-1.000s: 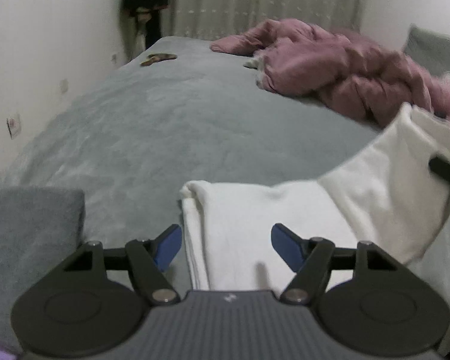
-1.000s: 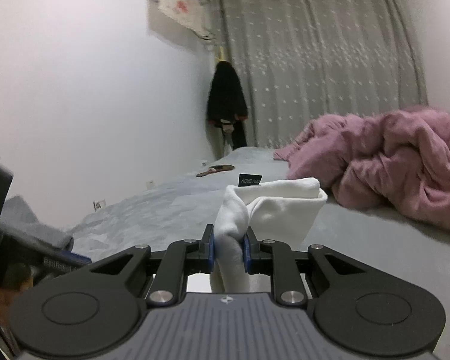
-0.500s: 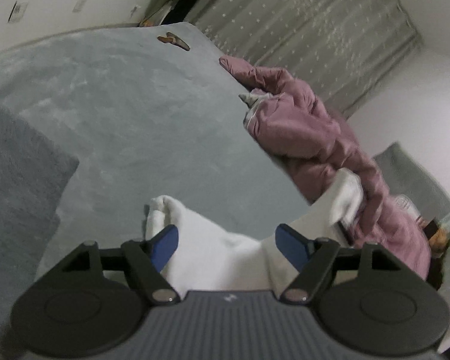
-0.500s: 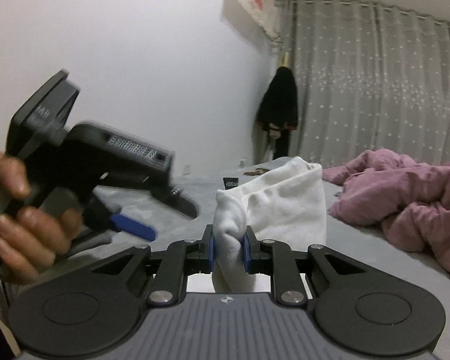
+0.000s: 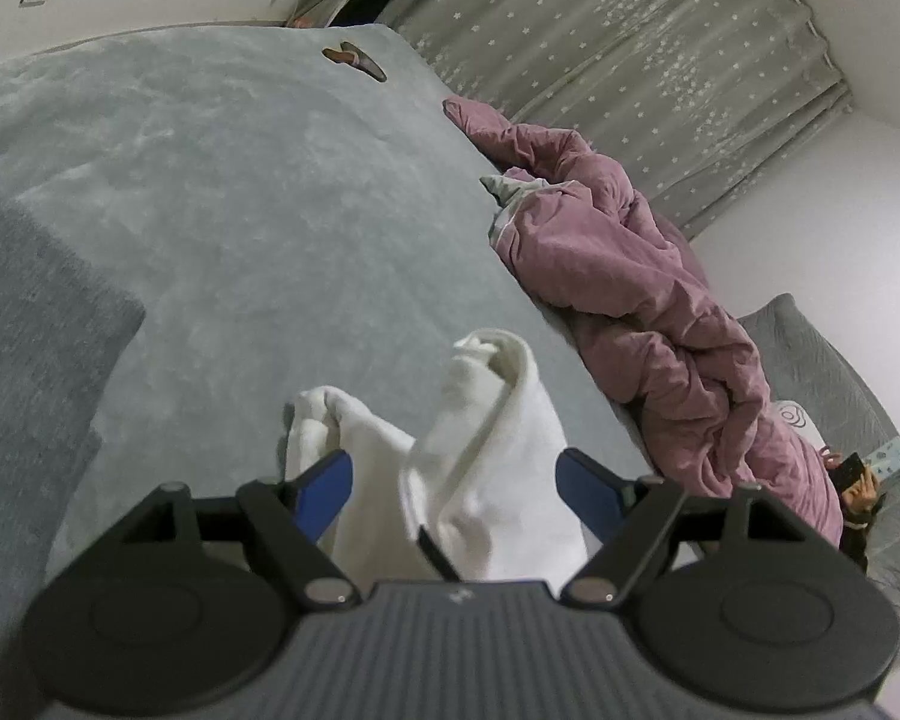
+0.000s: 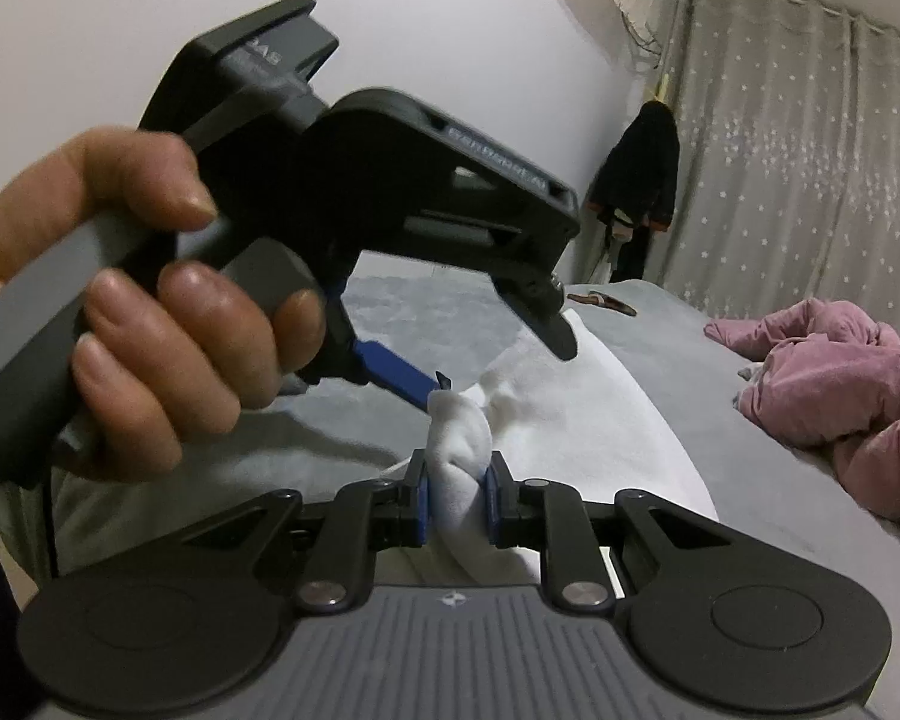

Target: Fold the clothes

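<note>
Pinching white garment (image 6: pixel 456 468), right hand-held gripper (image 6: pixel 455 507).

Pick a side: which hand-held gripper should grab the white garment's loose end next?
Left. The left hand-held gripper is open with the white garment bunched between its fingers; the right hand-held gripper is already clamped on another fold.

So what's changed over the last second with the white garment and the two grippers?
The right gripper carried its corner of the white garment across to the left gripper, so the cloth now stands bunched between the left's open fingers. Unchanged: right shut on cloth, left open, pink duvet untouched.
</note>
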A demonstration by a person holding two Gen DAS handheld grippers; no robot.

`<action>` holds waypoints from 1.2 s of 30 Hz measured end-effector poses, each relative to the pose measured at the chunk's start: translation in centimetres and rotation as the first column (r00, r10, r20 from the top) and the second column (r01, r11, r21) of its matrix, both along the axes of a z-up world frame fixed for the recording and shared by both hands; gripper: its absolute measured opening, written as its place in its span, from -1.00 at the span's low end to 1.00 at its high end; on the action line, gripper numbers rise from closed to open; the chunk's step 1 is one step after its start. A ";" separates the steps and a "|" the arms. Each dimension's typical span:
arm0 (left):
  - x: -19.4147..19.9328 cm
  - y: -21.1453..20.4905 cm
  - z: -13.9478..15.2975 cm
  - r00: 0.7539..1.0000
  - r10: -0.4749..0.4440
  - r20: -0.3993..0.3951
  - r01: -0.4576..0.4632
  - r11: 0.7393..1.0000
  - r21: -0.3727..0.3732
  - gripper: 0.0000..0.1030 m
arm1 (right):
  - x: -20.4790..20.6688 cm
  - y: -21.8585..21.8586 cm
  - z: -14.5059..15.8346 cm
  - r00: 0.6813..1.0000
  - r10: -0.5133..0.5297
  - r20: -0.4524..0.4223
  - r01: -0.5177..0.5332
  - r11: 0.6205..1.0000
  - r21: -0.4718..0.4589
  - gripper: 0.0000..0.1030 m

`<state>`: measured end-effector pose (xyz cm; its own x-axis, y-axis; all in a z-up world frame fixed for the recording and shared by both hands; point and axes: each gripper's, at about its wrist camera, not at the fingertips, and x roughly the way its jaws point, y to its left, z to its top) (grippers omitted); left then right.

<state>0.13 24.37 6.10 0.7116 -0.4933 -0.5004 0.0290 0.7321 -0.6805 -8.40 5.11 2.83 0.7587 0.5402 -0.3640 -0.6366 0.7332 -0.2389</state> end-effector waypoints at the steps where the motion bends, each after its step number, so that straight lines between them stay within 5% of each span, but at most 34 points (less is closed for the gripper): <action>1: 0.1 -0.1 0.0 1.000 -0.001 -0.001 0.001 1.000 0.008 0.51 | 0.2 0.0 -0.1 1.000 0.001 -0.001 -0.001 1.000 -0.005 -0.64; 6: 0.7 -0.8 0.0 1.000 0.003 -0.006 -0.002 0.997 0.072 0.37 | 0.7 0.7 -0.8 1.000 0.024 0.001 -0.024 0.998 -0.060 -0.64; 13: 0.6 -0.3 0.7 0.999 -0.008 0.036 0.006 0.999 0.051 0.50 | 0.9 1.5 -1.8 0.999 0.048 0.025 -0.045 0.992 -0.115 -0.62; 18: 1.2 -1.8 0.5 1.000 -0.024 0.017 0.021 0.989 0.145 0.43 | 0.9 2.1 -2.3 0.997 0.071 0.033 -0.066 0.989 -0.135 -0.53; 21: 2.0 -2.8 0.0 0.999 -0.021 -0.033 0.028 0.969 0.246 0.18 | 0.6 2.2 -2.3 0.994 0.096 0.045 -0.089 0.985 -0.147 -0.43; 28: 1.6 -1.6 -0.1 0.998 0.021 -0.062 -0.004 0.962 0.272 -0.21 | 1.2 0.3 0.3 0.993 0.113 -0.015 -0.113 0.994 -0.011 -0.43; 32: 1.5 -1.4 0.1 0.998 0.014 -0.053 0.001 0.961 0.278 -0.30 | 3.5 -1.3 1.5 0.983 0.089 -0.160 -0.067 0.989 0.135 -0.43; 36: 1.7 -1.3 0.4 0.999 0.008 -0.049 0.006 0.961 0.278 -0.30 | 3.7 -0.6 1.1 0.978 0.040 -0.204 -0.014 0.992 0.124 -0.51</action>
